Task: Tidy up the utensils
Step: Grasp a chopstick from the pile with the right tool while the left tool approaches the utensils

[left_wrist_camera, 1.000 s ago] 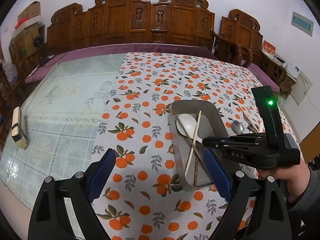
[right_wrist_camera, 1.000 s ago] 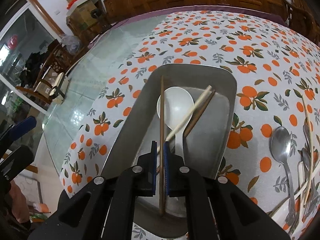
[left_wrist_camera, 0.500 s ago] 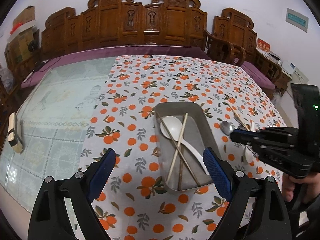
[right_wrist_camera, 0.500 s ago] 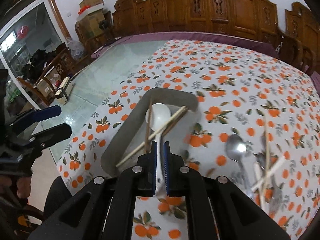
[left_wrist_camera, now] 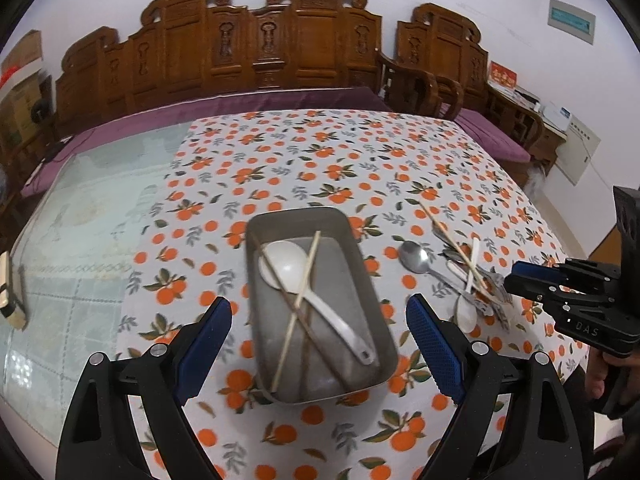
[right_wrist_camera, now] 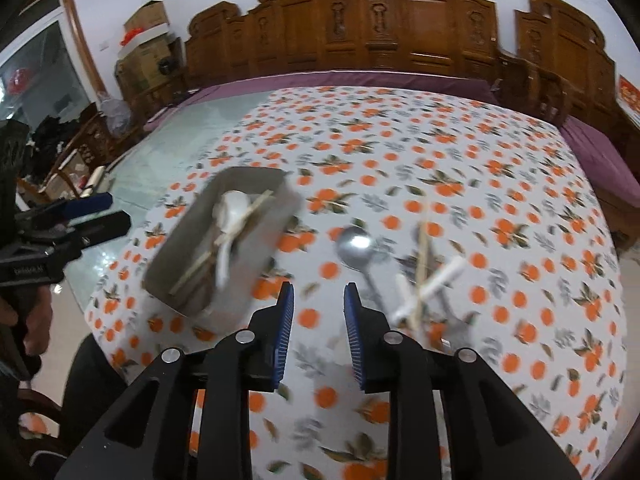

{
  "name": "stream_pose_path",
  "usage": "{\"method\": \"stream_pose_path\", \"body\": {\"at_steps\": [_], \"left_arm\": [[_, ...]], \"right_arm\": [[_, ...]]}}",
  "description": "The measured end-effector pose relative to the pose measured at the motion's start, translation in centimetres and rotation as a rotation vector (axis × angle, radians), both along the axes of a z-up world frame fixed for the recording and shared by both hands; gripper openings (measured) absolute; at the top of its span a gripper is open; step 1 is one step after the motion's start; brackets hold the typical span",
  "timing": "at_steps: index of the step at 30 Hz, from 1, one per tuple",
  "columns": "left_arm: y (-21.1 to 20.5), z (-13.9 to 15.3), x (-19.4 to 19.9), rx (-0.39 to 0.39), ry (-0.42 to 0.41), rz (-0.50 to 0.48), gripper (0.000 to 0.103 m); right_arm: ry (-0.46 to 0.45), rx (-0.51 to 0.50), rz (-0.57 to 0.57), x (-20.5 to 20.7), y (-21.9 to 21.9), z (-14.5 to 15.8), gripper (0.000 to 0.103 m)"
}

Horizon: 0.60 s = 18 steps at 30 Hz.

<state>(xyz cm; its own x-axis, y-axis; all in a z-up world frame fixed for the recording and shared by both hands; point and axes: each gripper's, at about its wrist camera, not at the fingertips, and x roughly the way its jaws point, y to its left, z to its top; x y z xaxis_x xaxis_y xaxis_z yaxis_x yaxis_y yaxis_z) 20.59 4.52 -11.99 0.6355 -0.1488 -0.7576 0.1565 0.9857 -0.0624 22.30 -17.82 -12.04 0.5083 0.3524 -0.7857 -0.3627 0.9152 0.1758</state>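
Observation:
A grey metal tray sits on the orange-print tablecloth and holds a white spoon and crossed chopsticks. My left gripper is wide open and empty, hovering over the tray's near end. The tray also shows blurred in the right wrist view. A metal spoon and a pile of loose utensils lie right of the tray. My right gripper is open and empty above the cloth, between the tray and the metal spoon; the pile lies right of it.
The tablecloth covers the right part of a glass-topped table. Carved wooden chairs line the far side. A small box lies at the table's left edge.
My right gripper let go of the brown chopstick in the tray, pulled back to the right and opened. My left gripper drifted slightly, still open.

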Motion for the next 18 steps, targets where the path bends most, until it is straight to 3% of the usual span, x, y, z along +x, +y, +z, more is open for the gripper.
{"method": "stream_pose_path", "body": {"at_steps": [9,18], "left_arm": [[-3.8,-1.3,1.6,-0.004,0.027,-0.05,0.085],[-6.9,-2.7,2.2,0.006,0.057,-0.096,0.085]], "right_arm": [[0.047,-0.013,-0.073,1.0,-4.8,-2.1,0.028],[0.129,0.022,-0.069,4.5,-4.6,-5.2,0.028]]}}
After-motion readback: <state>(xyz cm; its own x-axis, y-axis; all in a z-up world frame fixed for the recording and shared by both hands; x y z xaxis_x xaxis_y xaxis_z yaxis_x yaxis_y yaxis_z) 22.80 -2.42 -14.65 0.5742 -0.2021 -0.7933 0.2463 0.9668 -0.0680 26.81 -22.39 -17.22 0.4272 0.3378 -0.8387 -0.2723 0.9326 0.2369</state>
